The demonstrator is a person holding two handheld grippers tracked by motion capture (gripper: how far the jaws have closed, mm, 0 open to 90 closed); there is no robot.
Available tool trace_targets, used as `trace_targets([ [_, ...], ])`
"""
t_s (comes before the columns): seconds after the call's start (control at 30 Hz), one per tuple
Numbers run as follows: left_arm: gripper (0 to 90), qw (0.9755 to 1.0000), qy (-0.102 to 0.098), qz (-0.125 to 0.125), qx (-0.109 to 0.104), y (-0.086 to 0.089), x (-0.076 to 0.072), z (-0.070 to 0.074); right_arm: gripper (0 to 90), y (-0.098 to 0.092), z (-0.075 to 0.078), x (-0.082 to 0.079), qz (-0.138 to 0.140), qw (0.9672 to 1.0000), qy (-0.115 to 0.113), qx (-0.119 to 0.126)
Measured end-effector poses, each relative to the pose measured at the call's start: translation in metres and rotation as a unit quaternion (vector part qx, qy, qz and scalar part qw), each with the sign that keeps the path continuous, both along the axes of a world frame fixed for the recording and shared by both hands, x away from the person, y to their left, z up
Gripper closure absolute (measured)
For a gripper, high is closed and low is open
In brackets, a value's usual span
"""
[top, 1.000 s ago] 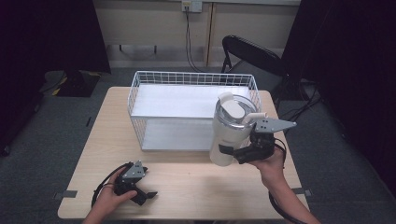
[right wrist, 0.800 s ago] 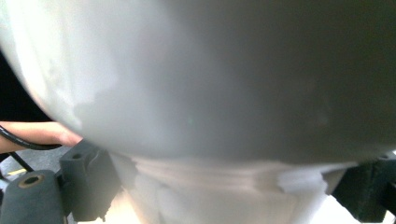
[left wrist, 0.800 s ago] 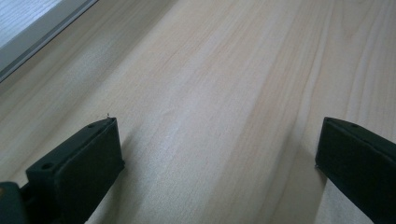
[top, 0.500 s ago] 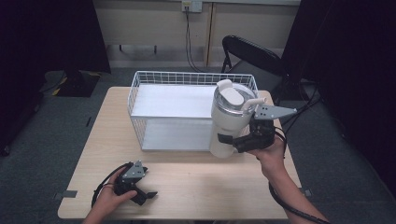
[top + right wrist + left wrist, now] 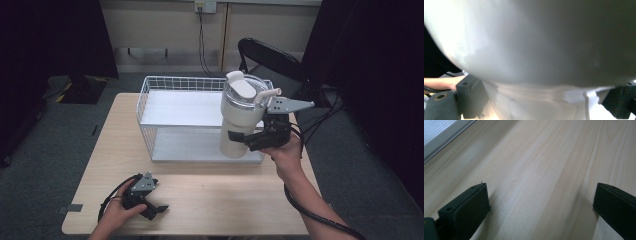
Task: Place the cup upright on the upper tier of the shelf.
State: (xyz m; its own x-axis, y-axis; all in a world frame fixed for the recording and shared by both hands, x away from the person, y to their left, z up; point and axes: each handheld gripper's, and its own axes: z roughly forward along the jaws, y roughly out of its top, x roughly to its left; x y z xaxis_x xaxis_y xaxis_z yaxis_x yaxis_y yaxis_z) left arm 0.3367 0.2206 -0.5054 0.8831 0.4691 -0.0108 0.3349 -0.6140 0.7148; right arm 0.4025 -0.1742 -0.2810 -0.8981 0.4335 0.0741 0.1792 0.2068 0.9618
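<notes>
Lifted higher than a second ago, the white tumbler (image 5: 240, 120) now hangs above the right near corner of the wire basket (image 5: 150, 95), its base clear of the table (image 5: 225, 200). The right tongs (image 5: 250, 141) pinch it low on its body, one jaw on each side. Its clear lid carries a white tab and a side spout; what is inside cannot be made out. The basket is white wire mesh with a flat white floor. In the right gripper view the smooth tumbler wall (image 5: 536, 37) is blurred. The left tongs (image 5: 155, 210) rest on the pale wood at the near left, jaws spread.
</notes>
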Motion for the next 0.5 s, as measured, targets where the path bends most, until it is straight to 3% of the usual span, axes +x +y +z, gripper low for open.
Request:
trace_targets([
  [0.5,0.0,1.0000,-0.001,0.001,-0.002,0.000,0.000,0.000,10.2,0.012,0.026,0.013,-0.009,1.0000,0.003,-0.002],
])
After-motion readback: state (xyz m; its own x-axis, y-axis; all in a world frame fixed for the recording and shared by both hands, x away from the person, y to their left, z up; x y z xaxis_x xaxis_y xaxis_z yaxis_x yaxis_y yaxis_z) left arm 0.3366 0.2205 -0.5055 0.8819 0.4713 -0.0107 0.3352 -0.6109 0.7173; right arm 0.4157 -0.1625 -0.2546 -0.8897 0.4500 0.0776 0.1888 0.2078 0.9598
